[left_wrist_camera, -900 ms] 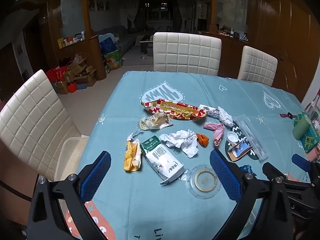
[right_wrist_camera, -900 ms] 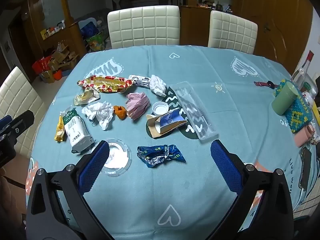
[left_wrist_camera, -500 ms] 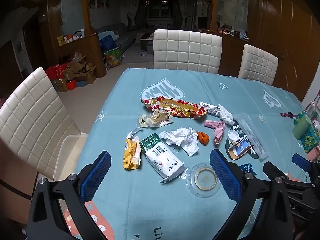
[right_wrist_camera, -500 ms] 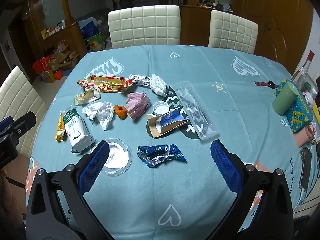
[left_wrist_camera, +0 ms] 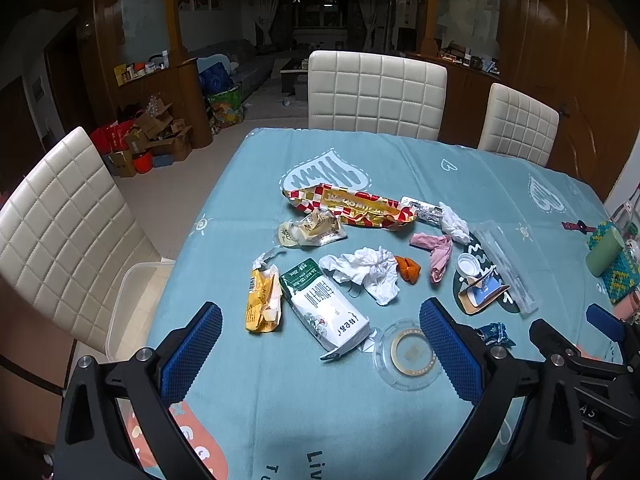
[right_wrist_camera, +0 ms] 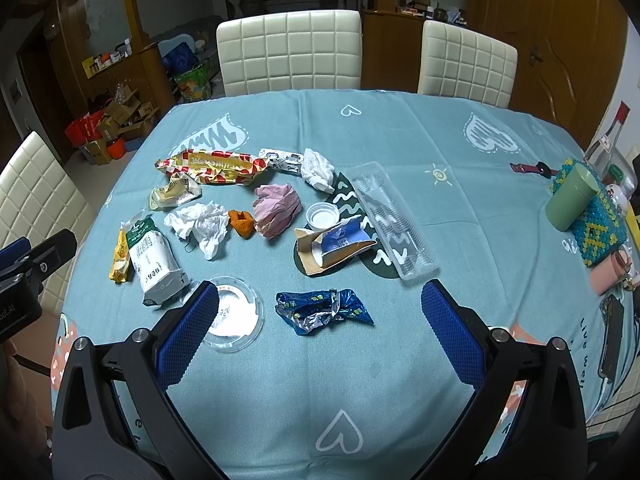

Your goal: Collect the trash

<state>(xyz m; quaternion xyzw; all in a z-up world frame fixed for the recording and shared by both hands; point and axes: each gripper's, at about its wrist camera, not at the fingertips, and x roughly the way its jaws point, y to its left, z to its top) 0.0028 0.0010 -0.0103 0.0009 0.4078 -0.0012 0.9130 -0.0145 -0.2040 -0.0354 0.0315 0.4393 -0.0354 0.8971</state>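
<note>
Both grippers hang spread wide over the near edge of the table and grasp nothing: the left gripper (left_wrist_camera: 320,344) has its jaws apart above the milk carton (left_wrist_camera: 324,312), and the right gripper (right_wrist_camera: 320,320) frames the crumpled blue wrapper (right_wrist_camera: 322,312) without touching it. By the look of things the collecting has not begun, for every scrap lies loose on the teal tablecloth (right_wrist_camera: 360,380). From the blue wrapper, a clear round lid (right_wrist_camera: 234,316) sits at nine o'clock, the milk carton and a yellow wrapper (right_wrist_camera: 120,256) at ten, a white crumpled tissue (right_wrist_camera: 202,224), a bit of orange peel (right_wrist_camera: 242,222) and a pink wad (right_wrist_camera: 278,208) at eleven to twelve, a torn blue-and-brown carton (right_wrist_camera: 332,246) and a white cap (right_wrist_camera: 322,216) at twelve, and a clear plastic tray (right_wrist_camera: 390,220) at one. Farther off, at eleven, lie a red-and-gold wrapper (right_wrist_camera: 212,166), a foil blister pack (right_wrist_camera: 280,160) and a second white tissue (right_wrist_camera: 318,170). No bin shows on the table; a clear plastic container (left_wrist_camera: 132,308) standing on the chair at the table's left side, seen in the left wrist view, may be meant to receive the trash, though I cannot tell. All of it is left to pick up.
</note>
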